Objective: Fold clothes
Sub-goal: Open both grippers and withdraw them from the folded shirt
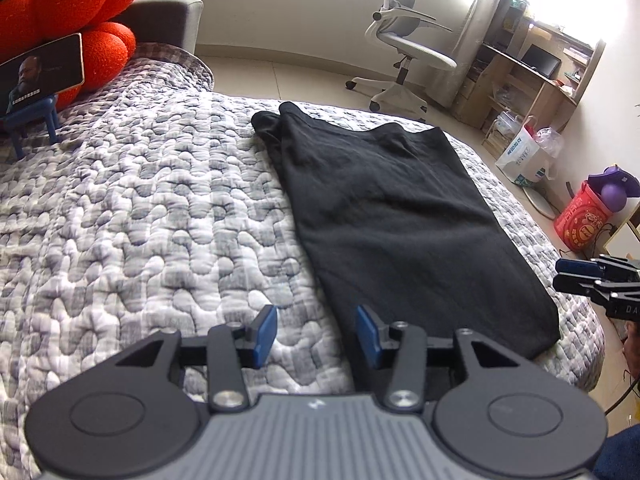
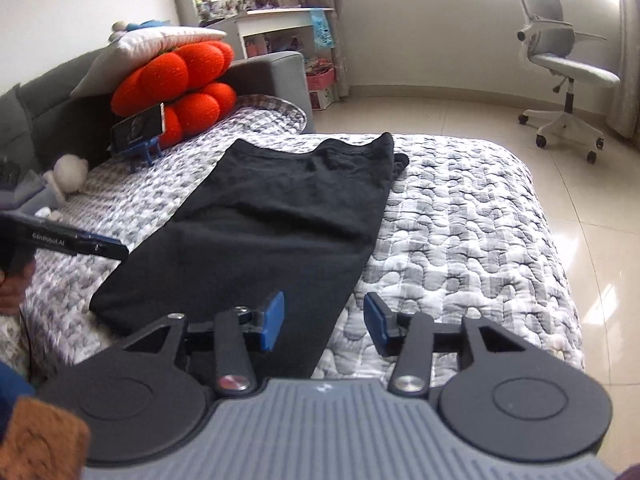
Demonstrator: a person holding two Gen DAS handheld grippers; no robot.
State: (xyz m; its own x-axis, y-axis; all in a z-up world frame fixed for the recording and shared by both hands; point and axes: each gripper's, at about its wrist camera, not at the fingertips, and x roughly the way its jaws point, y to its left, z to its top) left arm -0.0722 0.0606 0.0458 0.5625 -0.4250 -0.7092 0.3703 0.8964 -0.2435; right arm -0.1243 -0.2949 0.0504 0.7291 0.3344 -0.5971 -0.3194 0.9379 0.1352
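Left handheld black two-finger gripper (image 1: 316,334): blue rectangular pads (image 1: 265,334), silver pivot screws, grey ribbed housing at bottom of frame. Right handheld black two-finger gripper (image 2: 324,326): identical build. White "GenRobot.AI" lettering, left edge of right view.

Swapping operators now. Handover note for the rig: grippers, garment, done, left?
Left gripper: open, empty, at the black garment's near left corner.
Right gripper: open, empty, at its near right corner.
Garment: flat on the quilted bed, folded into a long strip, sleeve end bunched at the far side.
Done: lengthwise fold.
Left: probably grip the near corners and fold toward the far end.
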